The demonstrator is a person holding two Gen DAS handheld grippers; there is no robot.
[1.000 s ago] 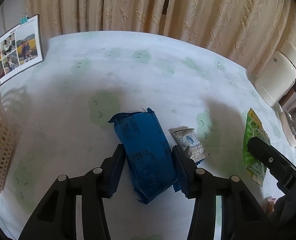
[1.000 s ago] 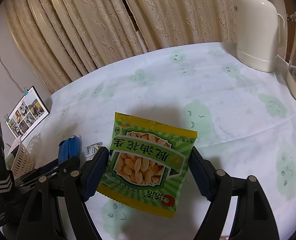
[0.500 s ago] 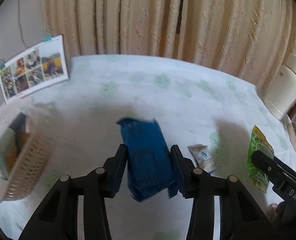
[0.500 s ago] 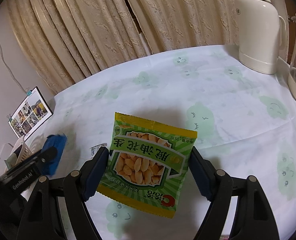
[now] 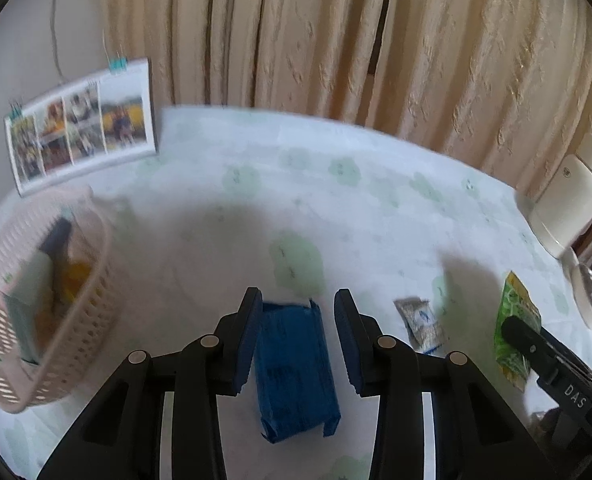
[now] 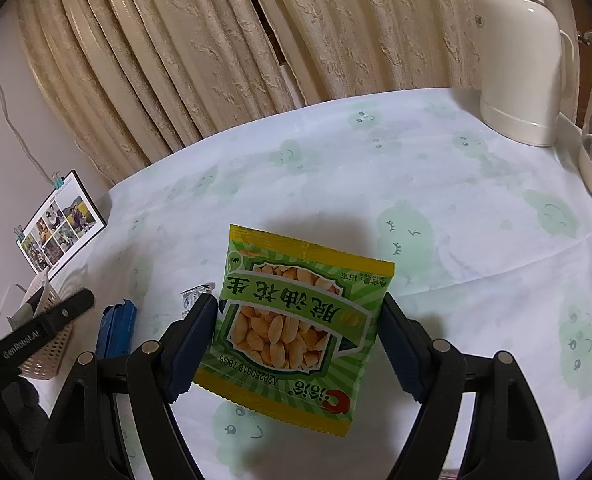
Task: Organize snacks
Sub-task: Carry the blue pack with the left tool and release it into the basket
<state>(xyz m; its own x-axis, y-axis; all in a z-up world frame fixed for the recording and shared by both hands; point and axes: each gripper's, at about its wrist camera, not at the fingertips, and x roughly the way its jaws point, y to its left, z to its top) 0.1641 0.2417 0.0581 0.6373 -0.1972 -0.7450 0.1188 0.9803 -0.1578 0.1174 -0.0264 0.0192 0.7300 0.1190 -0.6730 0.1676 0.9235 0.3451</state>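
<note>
While the left wrist view is blurred, it shows the left gripper [image 5: 298, 316] with its jaws spread and a narrow gap on each side of the blue foil-wrapped snack pack [image 5: 293, 364], which lies between and below them with its long axis running along the fingers; whether it rests on the pale green-patterned tablecloth [image 5: 336, 208] or hangs just above it I cannot tell. The beige perforated plastic basket [image 5: 51, 304] sits well off to the left, so this hand is the nearer one. From the right wrist view, the right gripper [image 6: 300, 316] is parted around the green peanut packet [image 6: 296, 320], lying flat on the cloth, its side edges touching or just beside both pads, not visibly squeezed.
</note>
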